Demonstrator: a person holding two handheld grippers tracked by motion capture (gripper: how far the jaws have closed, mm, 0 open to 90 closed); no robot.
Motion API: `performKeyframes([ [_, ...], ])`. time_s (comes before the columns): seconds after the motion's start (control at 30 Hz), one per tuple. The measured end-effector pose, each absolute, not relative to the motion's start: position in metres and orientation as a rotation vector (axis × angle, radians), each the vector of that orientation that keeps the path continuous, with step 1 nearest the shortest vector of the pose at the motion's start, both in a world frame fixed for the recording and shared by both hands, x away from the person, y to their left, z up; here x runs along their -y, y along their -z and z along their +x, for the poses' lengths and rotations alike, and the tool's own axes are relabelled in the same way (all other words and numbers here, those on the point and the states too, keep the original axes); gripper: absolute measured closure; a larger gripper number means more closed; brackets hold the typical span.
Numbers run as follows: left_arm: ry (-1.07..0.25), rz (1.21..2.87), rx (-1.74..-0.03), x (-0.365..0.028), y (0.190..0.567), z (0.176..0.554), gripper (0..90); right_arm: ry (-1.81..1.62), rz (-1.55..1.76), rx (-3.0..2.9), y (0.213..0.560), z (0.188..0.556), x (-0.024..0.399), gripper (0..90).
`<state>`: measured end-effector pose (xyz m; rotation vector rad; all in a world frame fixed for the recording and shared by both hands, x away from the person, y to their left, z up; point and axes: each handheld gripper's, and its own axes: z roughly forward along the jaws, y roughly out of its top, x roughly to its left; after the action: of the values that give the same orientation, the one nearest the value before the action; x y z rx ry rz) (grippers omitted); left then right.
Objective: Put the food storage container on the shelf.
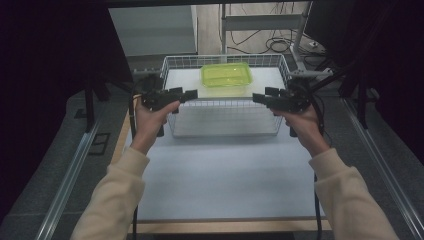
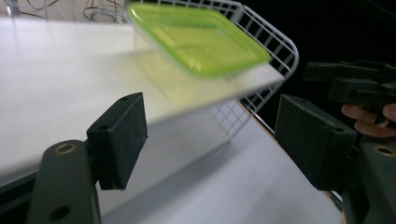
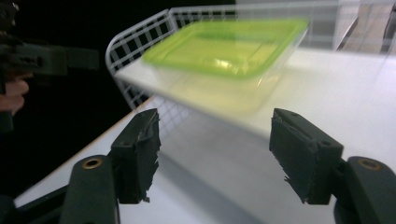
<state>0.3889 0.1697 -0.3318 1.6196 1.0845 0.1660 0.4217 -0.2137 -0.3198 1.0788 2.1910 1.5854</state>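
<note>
White table [image 1: 225, 175] bears wire basket [image 1: 170, 65] holding green-lidded container [image 1: 226, 76].

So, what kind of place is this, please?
Probably a lab or workshop bench set up for recording, not a home. A white table sits between metal rails, dark curtains hang at both sides, and loose cables lie on the floor behind the wire basket.

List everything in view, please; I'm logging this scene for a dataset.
Container: one, clear with a lime-green lid, on the white board at the basket's far end.
Wire basket: one, white, at the table's far half.
Table: one, white top, wood edge.
Cables: several, dark, on the floor beyond.
Left claw: one, black, open, at the basket's left rim.
Right claw: one, black, open, at the right rim.
Sleeves: two, cream.
</note>
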Motion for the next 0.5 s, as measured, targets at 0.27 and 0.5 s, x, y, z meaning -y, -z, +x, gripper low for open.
performKeyframes([
  [0.27,-0.124,1.694,-1.055,-0.176,0.389,0.321,24.3,-1.562,0.961,-2.285,0.360,0.363,0.229,30.6],
  [0.5,-0.089,1.729,-1.066,-0.177,0.433,0.299,24.0,-1.530,0.959,-2.329,0.404,0.337,0.240,29.4],
])
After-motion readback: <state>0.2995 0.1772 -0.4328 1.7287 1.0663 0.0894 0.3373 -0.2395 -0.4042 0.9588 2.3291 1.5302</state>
